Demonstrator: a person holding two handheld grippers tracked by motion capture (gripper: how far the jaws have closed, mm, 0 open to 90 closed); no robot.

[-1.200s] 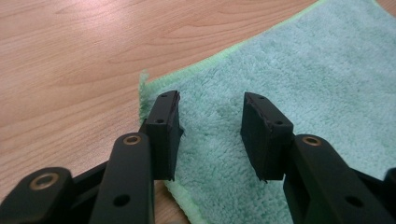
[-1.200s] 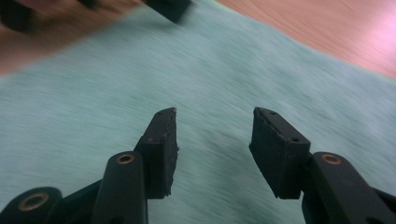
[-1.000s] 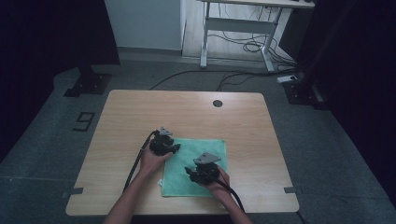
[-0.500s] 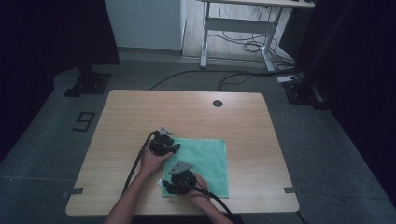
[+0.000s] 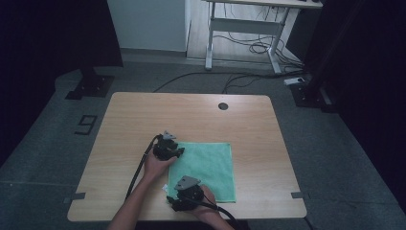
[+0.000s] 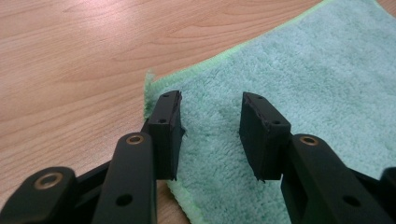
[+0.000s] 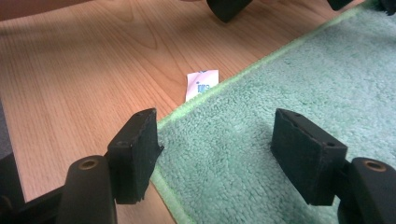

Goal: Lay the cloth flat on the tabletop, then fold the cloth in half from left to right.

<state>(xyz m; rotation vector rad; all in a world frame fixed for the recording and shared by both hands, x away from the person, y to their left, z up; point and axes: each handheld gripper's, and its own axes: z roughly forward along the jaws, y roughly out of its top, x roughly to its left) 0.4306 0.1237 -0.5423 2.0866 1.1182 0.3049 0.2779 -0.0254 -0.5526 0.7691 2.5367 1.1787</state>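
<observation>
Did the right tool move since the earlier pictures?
Yes. The right tool slid left along the green towel's near edge, from its right corner to its left corner, jaws just opening.

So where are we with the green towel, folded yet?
Not folded yet. The green terry towel lies spread flat, single layer, on the wooden table. In hand: the left gripper sits open over its far-left corner, and the right gripper, jaws just opening, straddles the near-left corner. Gripping, lifting and folding remain.
</observation>
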